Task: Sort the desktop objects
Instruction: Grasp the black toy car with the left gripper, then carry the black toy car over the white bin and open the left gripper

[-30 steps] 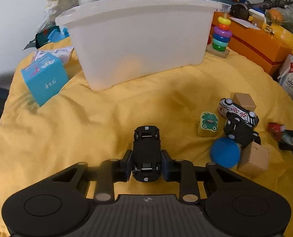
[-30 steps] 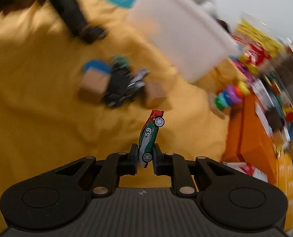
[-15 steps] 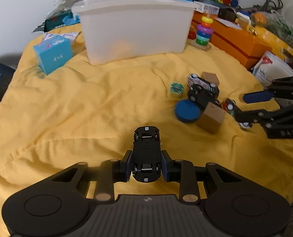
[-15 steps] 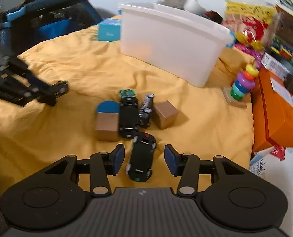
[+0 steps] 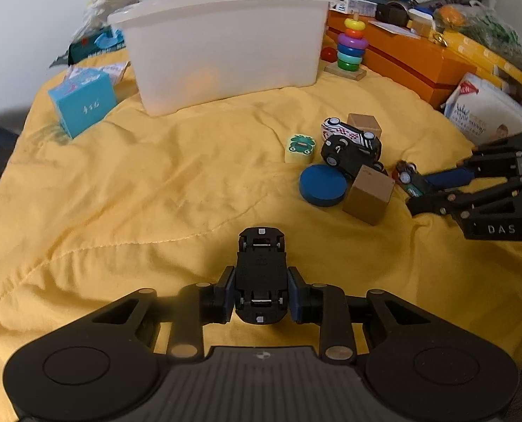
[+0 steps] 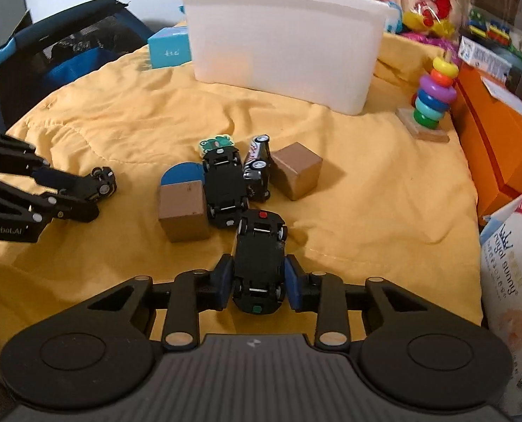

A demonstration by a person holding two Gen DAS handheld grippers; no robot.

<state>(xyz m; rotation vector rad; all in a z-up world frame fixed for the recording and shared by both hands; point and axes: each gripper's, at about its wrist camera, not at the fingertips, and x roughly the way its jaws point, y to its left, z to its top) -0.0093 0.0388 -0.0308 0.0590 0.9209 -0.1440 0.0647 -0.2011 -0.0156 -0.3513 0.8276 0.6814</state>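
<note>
My left gripper is shut on a black toy car, underside up, above the yellow cloth. My right gripper is shut on another toy car, underside up, right beside the toy pile. The pile holds a black car, a checkered car, two wooden cubes, a blue disc and a frog block. In the left wrist view the right gripper holds its car by the pile. The white bin stands behind.
A blue box lies left of the bin. A ring stacker and orange boxes stand at the right. A white packet lies at the right edge. A dark bag sits off the cloth's left side.
My right gripper, open around its car half a second ago, has shut on it. My left gripper, still holding its car, has drawn back from the bin over the second.
</note>
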